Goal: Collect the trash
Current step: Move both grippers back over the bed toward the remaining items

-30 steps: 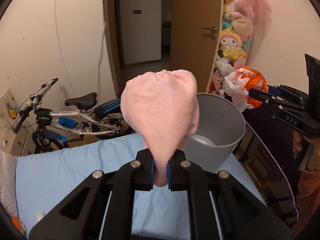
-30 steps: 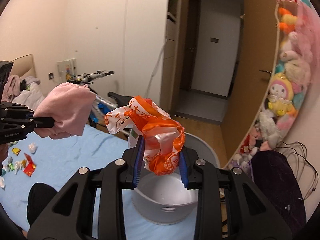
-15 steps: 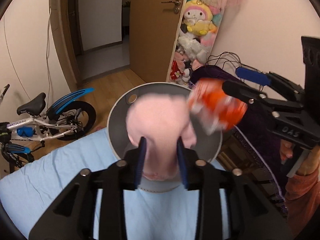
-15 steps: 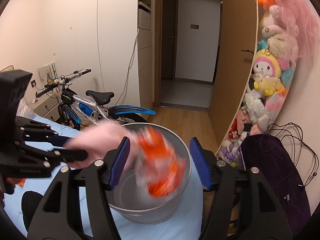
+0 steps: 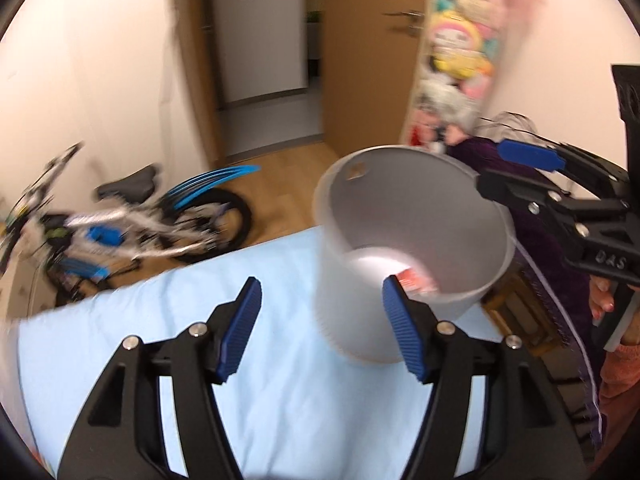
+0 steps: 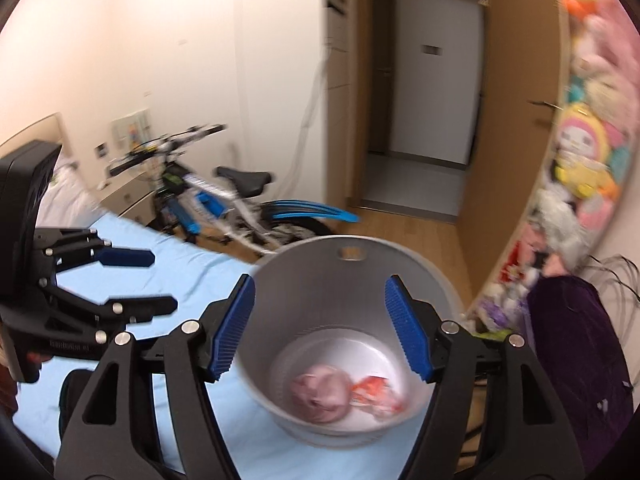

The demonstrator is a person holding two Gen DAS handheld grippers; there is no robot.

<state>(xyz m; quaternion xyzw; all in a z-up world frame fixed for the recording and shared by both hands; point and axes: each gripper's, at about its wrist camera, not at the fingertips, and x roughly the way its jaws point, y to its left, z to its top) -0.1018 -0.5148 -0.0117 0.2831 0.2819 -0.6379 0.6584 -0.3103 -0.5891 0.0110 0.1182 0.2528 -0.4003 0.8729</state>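
Bed (image 5: 304, 360), light blue sheet, partly hidden by both grippers. Grey bin (image 6: 320, 280) on bed: contains pink wad (image 6: 320, 396) and orange wrapper (image 6: 376, 398), both blurred. Left gripper (image 5: 320, 328), right gripper (image 6: 320, 328): jaws opening, nothing between.

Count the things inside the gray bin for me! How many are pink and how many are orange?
Pink: 1, the pink cloth
Orange: 1, the orange wrapper
Total: 2 things in the bin
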